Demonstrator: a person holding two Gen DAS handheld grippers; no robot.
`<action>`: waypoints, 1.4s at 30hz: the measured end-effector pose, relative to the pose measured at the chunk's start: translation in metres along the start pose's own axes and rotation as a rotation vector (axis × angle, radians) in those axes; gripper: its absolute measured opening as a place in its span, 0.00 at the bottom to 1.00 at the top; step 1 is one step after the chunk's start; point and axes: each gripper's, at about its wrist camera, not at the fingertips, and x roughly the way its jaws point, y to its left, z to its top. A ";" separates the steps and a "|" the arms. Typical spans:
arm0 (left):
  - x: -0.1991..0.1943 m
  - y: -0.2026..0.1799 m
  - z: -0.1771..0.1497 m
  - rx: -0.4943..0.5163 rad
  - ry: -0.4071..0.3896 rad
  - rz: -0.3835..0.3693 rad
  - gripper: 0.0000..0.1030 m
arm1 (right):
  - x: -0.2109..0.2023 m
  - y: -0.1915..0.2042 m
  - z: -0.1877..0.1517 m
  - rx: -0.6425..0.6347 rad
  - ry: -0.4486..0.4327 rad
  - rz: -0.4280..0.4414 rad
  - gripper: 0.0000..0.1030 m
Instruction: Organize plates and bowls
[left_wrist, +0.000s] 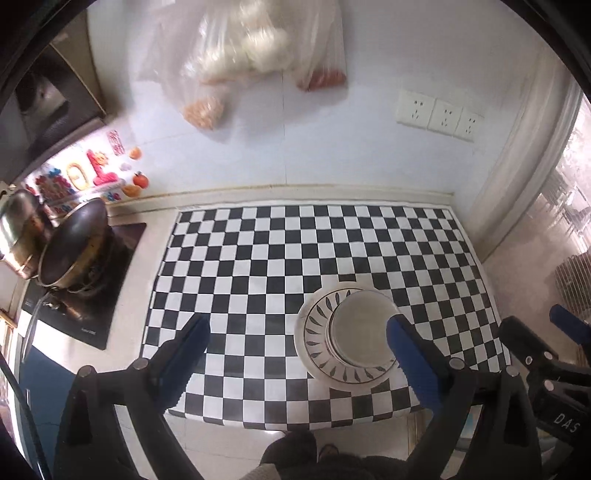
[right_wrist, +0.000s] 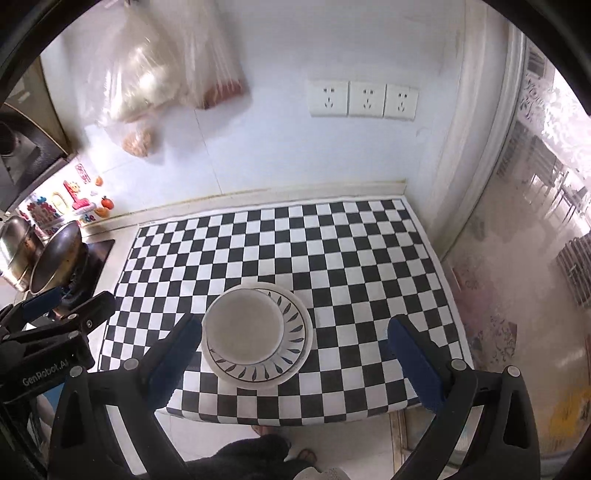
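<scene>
Your left gripper (left_wrist: 297, 338) has its jaws spread wide, nothing between them, blue pads (left_wrist: 415, 363) bare. It hangs above the near part of the checkered mat (left_wrist: 258, 258). Its right-side finger overlaps the bowl's edge in the left wrist view, but you can't tell if it touches. Your right gripper (right_wrist: 295, 341) is also wide open and holds nothing; its left-side finger sits just beside the bowl in the right wrist view, contact unclear.

The bowl (right_wrist: 243, 325), plain white, stands upright on the plate (right_wrist: 295, 332), off-centre, pushed toward the plate's left and far rim as the right wrist view shows it. The plate is white with a ring of dark leaf marks around its border. The stack sits on the mat, toward its near edge. In the left wrist view the same bowl (left_wrist: 364, 326) and plate (left_wrist: 314, 332) lie right of centre.

Each gripper shows in the other's camera: the right one at the right edge (left_wrist: 554, 354), the left one at the left edge (right_wrist: 55, 332).

Further out, the mat covers a pale counter (left_wrist: 125, 295). Left of it is a dark stove (left_wrist: 92, 295) with a pan (left_wrist: 74, 247) tilted on it and a metal pot (left_wrist: 18, 236) beside. On the white wall behind hang clear plastic bags (left_wrist: 243, 55) with food, three sockets (right_wrist: 364, 99) in a row, and bright stickers (left_wrist: 92, 173) low on the left. A window (right_wrist: 546, 177) is on the right.
</scene>
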 end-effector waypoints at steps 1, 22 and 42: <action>-0.007 -0.001 -0.004 -0.006 -0.011 0.010 0.95 | -0.005 -0.002 -0.002 0.000 -0.006 0.006 0.99; -0.150 -0.001 -0.087 -0.065 -0.155 0.046 0.96 | -0.157 -0.007 -0.081 -0.030 -0.155 0.027 1.00; -0.238 0.052 -0.147 0.010 -0.244 0.046 0.96 | -0.277 0.046 -0.161 0.033 -0.259 -0.048 1.00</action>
